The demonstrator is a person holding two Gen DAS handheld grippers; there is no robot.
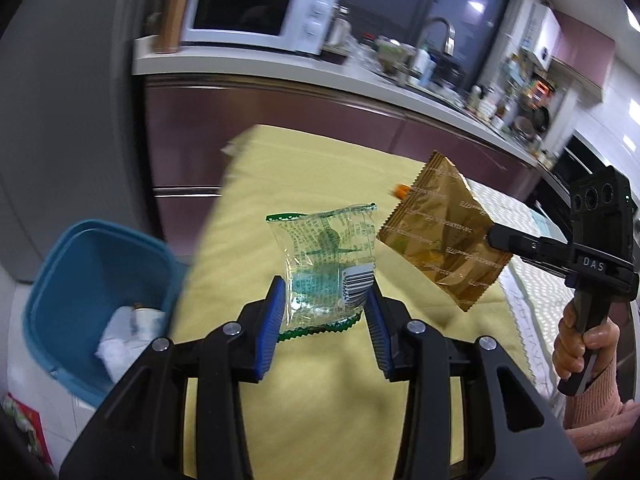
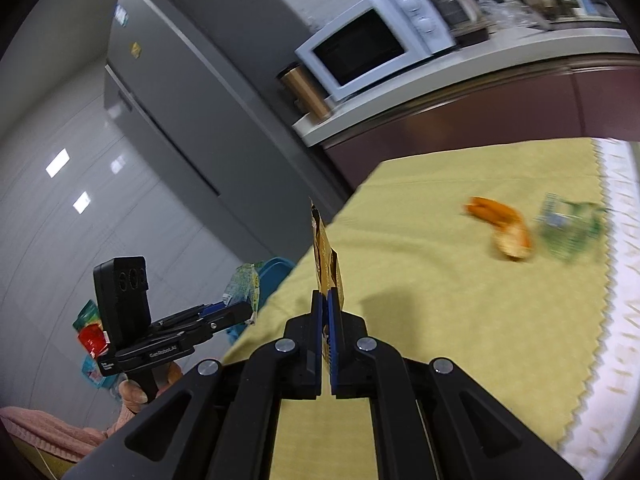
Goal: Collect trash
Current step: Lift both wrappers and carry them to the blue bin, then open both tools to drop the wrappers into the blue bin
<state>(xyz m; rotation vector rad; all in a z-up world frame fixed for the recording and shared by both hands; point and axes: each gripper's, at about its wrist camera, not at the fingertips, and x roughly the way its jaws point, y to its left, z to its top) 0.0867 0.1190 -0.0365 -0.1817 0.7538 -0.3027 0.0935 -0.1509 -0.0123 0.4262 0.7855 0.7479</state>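
Observation:
My left gripper (image 1: 326, 296) is shut on a clear wrapper with green print (image 1: 326, 260), and its blue pads squeeze the wrapper's lower half above the yellow tablecloth (image 1: 320, 400). My right gripper (image 2: 325, 300) is shut on a flat gold wrapper (image 2: 326, 256), which stands edge-on in the right wrist view. The left wrist view shows that gold wrapper (image 1: 440, 232) hanging from the right gripper (image 1: 492, 238), to the right of the clear one. A blue bin (image 1: 60, 280) stands on the floor left of the table, with white crumpled trash (image 1: 124, 332) inside.
An orange peel (image 2: 500, 224) and another clear green wrapper (image 2: 568, 228) lie on the tablecloth (image 2: 420, 280). Red and green packets (image 2: 92, 336) lie on the floor. A grey fridge (image 2: 180, 100), a white microwave (image 1: 256, 12) and a cluttered counter (image 1: 440, 80) stand behind.

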